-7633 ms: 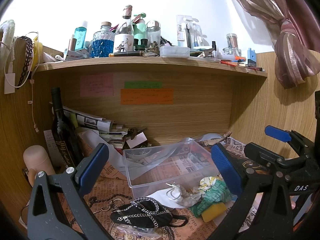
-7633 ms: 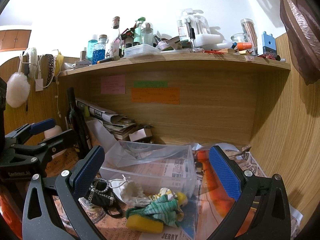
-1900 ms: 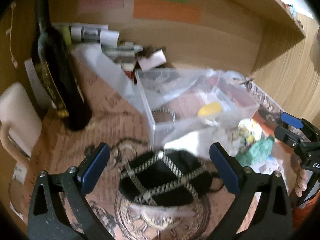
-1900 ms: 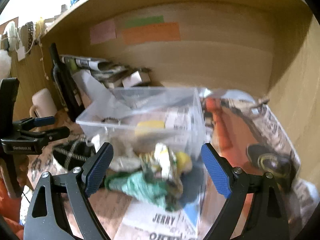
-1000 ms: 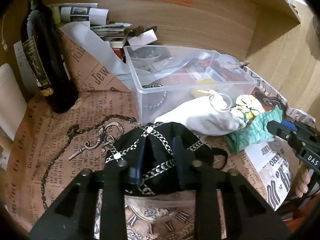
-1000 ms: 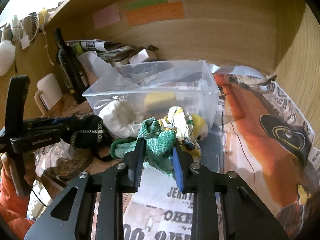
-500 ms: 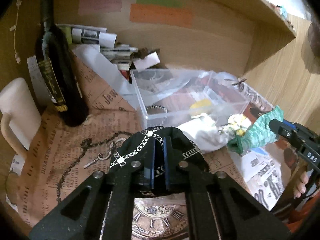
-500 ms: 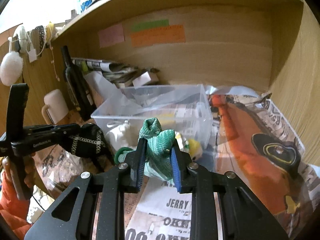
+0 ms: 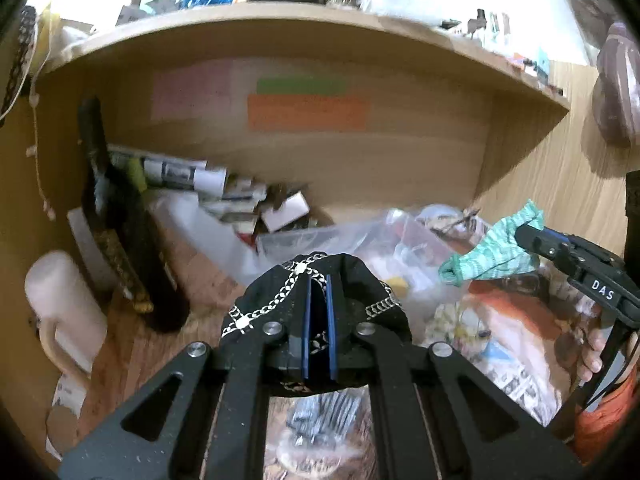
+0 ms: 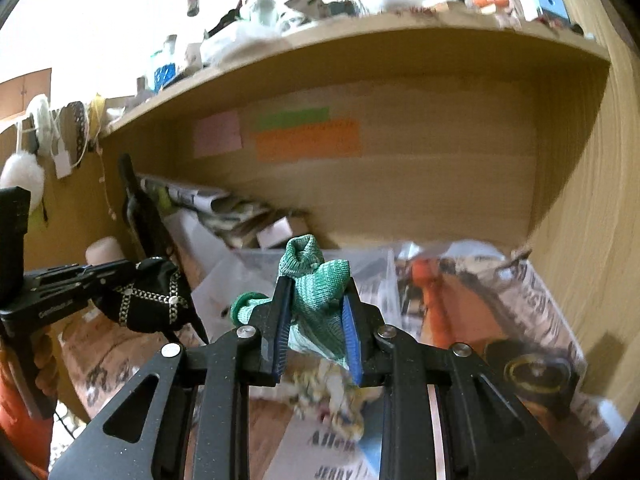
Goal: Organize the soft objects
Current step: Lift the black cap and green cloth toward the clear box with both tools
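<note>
My left gripper (image 9: 317, 284) is shut on a black pouch (image 9: 352, 284) with silver chain trim and holds it above the desk; the pouch also shows in the right wrist view (image 10: 154, 300). My right gripper (image 10: 316, 292) is shut on a green knitted cloth (image 10: 316, 280), lifted in front of the clear plastic box (image 10: 372, 272). The cloth also shows at the right of the left wrist view (image 9: 492, 256). The clear box (image 9: 348, 236) lies behind the pouch. A yellow and white patterned cloth (image 10: 336, 392) lies on the newspaper below my right gripper.
A dark wine bottle (image 9: 120, 220) and a pale mug (image 9: 64, 304) stand at the left. Rolled papers and small boxes (image 9: 224, 196) pile against the back wall. A cluttered shelf (image 9: 280, 24) overhangs. Newspaper (image 10: 540, 312) covers the desk at right.
Both grippers have lifted, tilting the views upward. The black pouch and the green cloth have risen off the desk with them.
</note>
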The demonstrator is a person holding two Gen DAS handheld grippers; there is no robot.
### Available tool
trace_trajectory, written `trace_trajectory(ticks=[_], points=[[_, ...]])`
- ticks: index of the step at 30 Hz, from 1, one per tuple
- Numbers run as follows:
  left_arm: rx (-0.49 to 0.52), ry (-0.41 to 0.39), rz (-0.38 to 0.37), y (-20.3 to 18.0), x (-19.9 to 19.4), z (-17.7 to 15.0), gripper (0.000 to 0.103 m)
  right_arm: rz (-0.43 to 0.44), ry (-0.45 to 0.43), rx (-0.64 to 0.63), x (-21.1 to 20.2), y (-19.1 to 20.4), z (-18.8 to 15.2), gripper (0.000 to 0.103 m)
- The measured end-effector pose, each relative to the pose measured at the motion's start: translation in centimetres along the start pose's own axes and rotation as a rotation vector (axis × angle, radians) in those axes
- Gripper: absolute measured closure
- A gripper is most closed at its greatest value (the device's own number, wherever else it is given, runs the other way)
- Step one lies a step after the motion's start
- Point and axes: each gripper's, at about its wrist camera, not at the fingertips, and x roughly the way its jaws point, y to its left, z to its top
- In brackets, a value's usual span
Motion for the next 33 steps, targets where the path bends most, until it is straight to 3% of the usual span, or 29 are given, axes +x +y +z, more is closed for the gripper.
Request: trace_trajectory(ticks=[13, 23, 33], points=[[-0.045, -0.006, 0.000, 0.3, 5.8, 4.0, 0.097, -0.043, 0.024, -0.032, 5.2, -1.2, 2.8, 0.081], [-0.061, 0.088, 0.037, 0.4, 12.4, 4.4, 0.097, -0.070, 0.126, -0.045, 10.7, -2.1, 3.0, 0.081], [-0.062, 0.238, 0.043, 0.2, 18.3, 3.5, 0.097, -0.106, 0.259, -0.073, 15.6, -1.9, 0.9, 0.081]])
